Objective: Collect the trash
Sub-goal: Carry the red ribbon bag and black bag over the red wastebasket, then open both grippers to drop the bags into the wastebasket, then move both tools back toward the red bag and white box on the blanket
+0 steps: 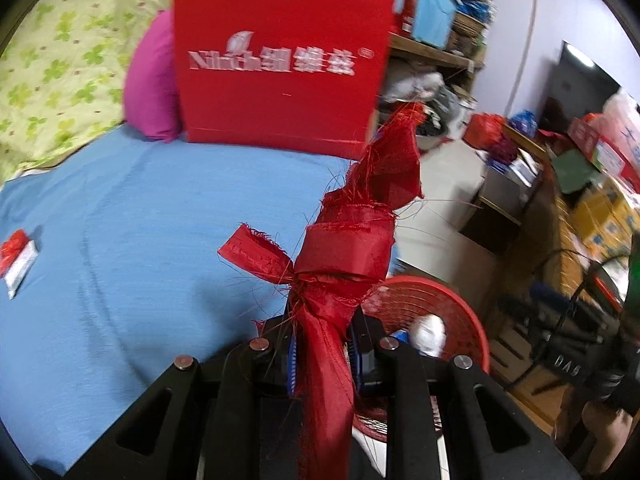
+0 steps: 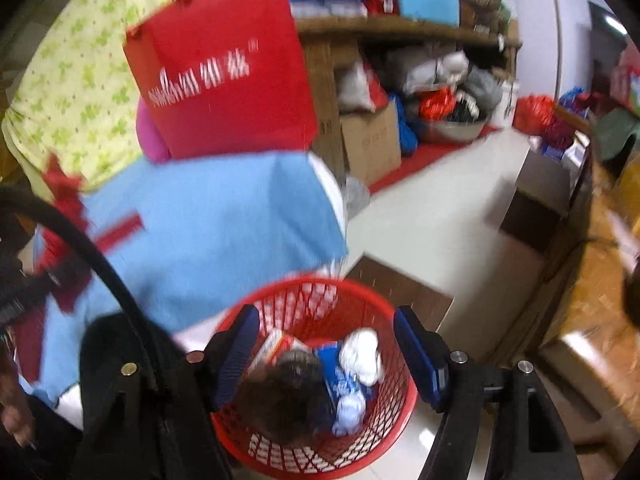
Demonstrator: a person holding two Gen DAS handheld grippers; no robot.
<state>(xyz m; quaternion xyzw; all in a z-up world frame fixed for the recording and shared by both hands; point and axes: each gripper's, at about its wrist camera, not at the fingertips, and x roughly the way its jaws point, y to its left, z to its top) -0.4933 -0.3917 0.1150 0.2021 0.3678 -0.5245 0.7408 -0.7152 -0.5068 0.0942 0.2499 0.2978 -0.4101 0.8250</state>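
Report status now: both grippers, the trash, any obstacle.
Left gripper shut on frayed red ribbon. Right gripper open, empty, above red mesh basket. Small wrapper on blue bed sheet. No obstacle seen.

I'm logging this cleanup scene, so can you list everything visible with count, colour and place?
ribbon: one, red, frayed, clamped in the left gripper above the bed
basket: one, red mesh, on the floor beside the bed
trash in basket: several pieces, white, blue and dark
bag: one, red with white lettering, upright on the bed
pillow: one, magenta, behind the bag
sheet: one, blue, covering the bed
packet: one, red and white, on the sheet
left hand-held gripper: shut on the ribbon
right hand-held gripper: open above the basket
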